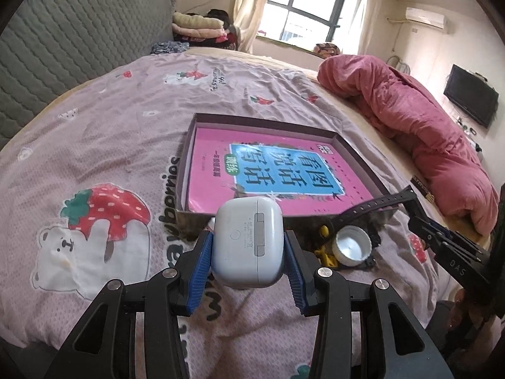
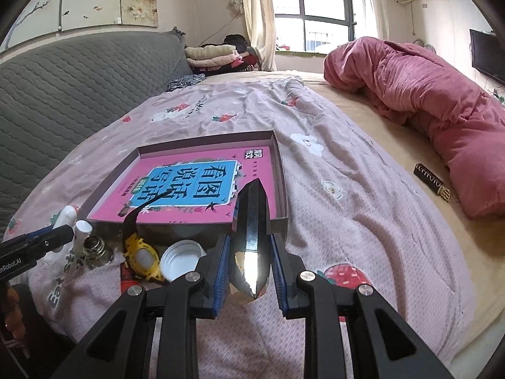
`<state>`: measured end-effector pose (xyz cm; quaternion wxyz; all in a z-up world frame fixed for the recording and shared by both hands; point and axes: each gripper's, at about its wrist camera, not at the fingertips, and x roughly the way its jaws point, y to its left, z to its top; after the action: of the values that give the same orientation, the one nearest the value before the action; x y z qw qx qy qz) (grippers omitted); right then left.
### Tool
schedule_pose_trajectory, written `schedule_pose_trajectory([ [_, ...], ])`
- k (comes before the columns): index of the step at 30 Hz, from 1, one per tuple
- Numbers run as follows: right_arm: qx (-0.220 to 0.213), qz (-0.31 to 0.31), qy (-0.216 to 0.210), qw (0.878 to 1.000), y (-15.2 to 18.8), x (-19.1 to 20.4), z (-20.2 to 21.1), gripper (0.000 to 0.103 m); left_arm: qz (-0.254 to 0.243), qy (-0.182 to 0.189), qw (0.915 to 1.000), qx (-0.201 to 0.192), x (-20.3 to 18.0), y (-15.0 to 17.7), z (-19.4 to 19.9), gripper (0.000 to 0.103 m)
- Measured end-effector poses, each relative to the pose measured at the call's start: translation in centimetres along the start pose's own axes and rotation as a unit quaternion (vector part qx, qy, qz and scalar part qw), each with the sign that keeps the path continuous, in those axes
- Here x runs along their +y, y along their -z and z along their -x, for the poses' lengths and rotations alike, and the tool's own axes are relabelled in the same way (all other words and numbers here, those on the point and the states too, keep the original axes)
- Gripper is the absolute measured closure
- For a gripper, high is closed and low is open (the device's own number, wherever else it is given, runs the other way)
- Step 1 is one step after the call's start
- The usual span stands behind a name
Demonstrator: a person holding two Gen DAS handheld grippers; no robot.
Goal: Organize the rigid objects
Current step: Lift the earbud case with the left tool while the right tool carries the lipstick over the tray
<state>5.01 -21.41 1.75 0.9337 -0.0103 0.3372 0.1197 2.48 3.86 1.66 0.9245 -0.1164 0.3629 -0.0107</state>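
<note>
My left gripper [image 1: 247, 246] is shut on a white earbud case [image 1: 247, 240], held just in front of the near edge of a shallow dark box [image 1: 350, 148] with a pink book [image 1: 284, 170] inside. My right gripper [image 2: 251, 252] is shut on a glossy black pointed object [image 2: 252, 230], held at the box's near right corner [image 2: 281, 218]. The pink book also shows in the right wrist view [image 2: 189, 186]. A yellow watch [image 2: 142, 255] with a black strap, a white cap [image 2: 181, 260], a metal spring piece [image 2: 94, 248] and a white tube [image 2: 82, 230] lie in front of the box.
The box sits on a pink strawberry-print bedsheet [image 1: 94, 126]. A rolled red quilt [image 2: 426, 101] lies at the right. A dark bar-shaped item [image 2: 431, 182] lies near the quilt. A grey quilted headboard [image 1: 63, 47] is at the left, folded clothes [image 2: 214, 55] at the back.
</note>
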Motion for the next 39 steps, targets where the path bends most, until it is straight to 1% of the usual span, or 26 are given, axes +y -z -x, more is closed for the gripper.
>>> schedule_pose_trajectory([
  [13, -0.005, 0.010, 0.010, 1.000, -0.7, 0.6, -1.1, 0.077, -0.014, -0.010, 0.9994, -0.031, -0.2, -1.5, -1.5, 0.058],
  [19, -0.004, 0.011, 0.020, 1.000, -1.1, 0.6, -1.4, 0.077, 0.000, -0.009, 0.9992, -0.039, 0.5, -2.7, -2.8, 0.057],
  [29, -0.008, -0.002, 0.041, 0.999, -2.3, -0.2, -1.9, 0.077, 0.008, -0.001, 0.9994, -0.035, 1.5, -3.5, -3.9, 0.057],
  [33, -0.010, -0.003, 0.045, 0.999, -2.6, -0.4, -2.1, 0.077, 0.014, 0.009, 0.9995, -0.027, 1.6, -3.6, -4.5, 0.057],
  [39, -0.009, -0.001, 0.048, 0.999, -3.1, -0.2, -2.6, 0.077, 0.002, 0.009, 0.9994, -0.035, 1.1, -4.1, -4.9, 0.057],
])
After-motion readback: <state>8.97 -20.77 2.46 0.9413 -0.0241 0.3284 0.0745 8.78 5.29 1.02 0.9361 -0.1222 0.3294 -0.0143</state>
